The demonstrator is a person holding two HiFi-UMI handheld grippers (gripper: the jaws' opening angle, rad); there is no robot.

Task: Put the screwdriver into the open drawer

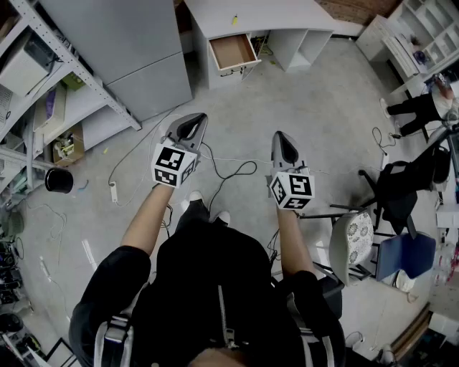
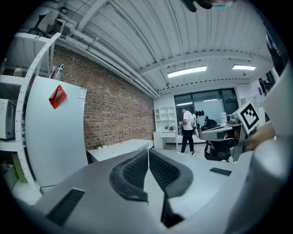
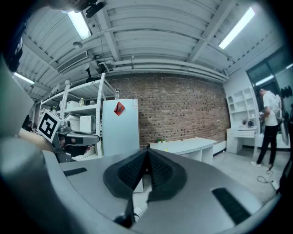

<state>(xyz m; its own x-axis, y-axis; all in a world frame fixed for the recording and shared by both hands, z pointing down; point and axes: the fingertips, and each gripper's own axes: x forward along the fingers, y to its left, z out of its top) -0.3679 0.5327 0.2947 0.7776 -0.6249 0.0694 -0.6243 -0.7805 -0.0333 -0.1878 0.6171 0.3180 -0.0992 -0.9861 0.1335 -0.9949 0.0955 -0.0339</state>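
The left gripper [image 2: 148, 151] is held level with its two ribbed jaws pressed together, and nothing is caught between them; in the head view it [image 1: 196, 117] is seen ahead of the person's left arm, above the concrete floor [image 1: 237, 122]. The right gripper [image 3: 146, 153] is likewise closed on nothing, its pads meeting at the tips, and it [image 1: 281, 136] is held just right of the other, tipped slightly downward. Both are pointed toward a white desk [image 1: 280, 13] at the far side of the room. The open drawer [image 1: 231, 50] is pulled out from the desk's left part, and its brown bottom is seen bare. A small yellow item [image 1: 234, 20] is lying on the desk top behind the drawer; it is too small to be told whether it is the screwdriver. The same yellow speck is caught on the desk top in the left gripper view [image 2: 113, 154] and in the right gripper view [image 3: 166, 149]. A tall grey cabinet [image 1: 129, 50] is set left of the desk, with a metal rack [image 1: 43, 43] beside it. Cables [image 1: 229, 172] are trailed over the floor near the person's feet. Chairs [image 1: 401, 193] are grouped at the right, and a brick wall [image 3: 183, 109] is seen behind the desk.
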